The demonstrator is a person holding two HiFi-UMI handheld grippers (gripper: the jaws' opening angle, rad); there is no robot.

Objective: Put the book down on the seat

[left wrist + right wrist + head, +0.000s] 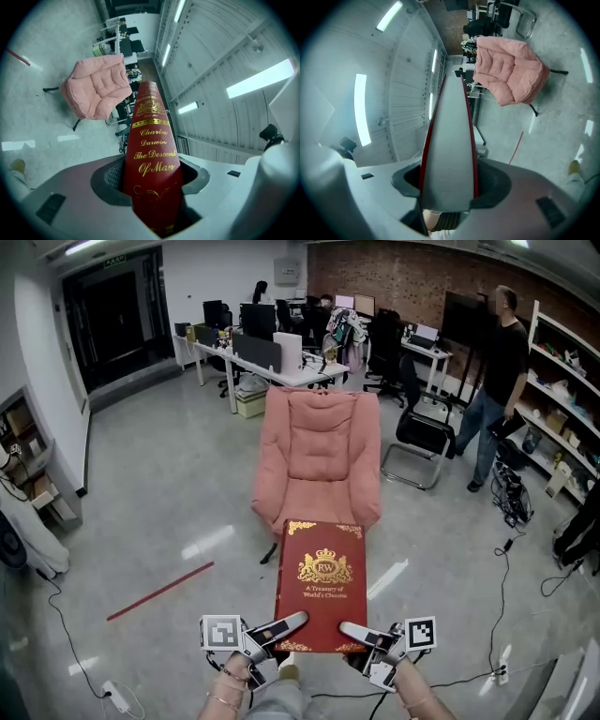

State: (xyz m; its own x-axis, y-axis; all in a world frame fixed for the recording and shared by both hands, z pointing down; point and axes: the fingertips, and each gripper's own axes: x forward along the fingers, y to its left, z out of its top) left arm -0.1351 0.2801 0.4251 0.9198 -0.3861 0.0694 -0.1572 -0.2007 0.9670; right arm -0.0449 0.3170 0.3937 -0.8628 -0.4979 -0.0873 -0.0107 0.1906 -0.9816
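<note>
Left gripper (286, 624) and right gripper (361, 630) clamp the book (323, 582); only their views show spine (152, 159) and pages (447, 154).

Head view: high up, facing forward and steeply down over the book (322, 587) toward the armchair (319, 456).
Left gripper view: close along the book's spine (152, 154), facing the armchair (96, 86).
Right gripper view: close along its page edge (450, 154).
Shared: book, armchair.
</note>
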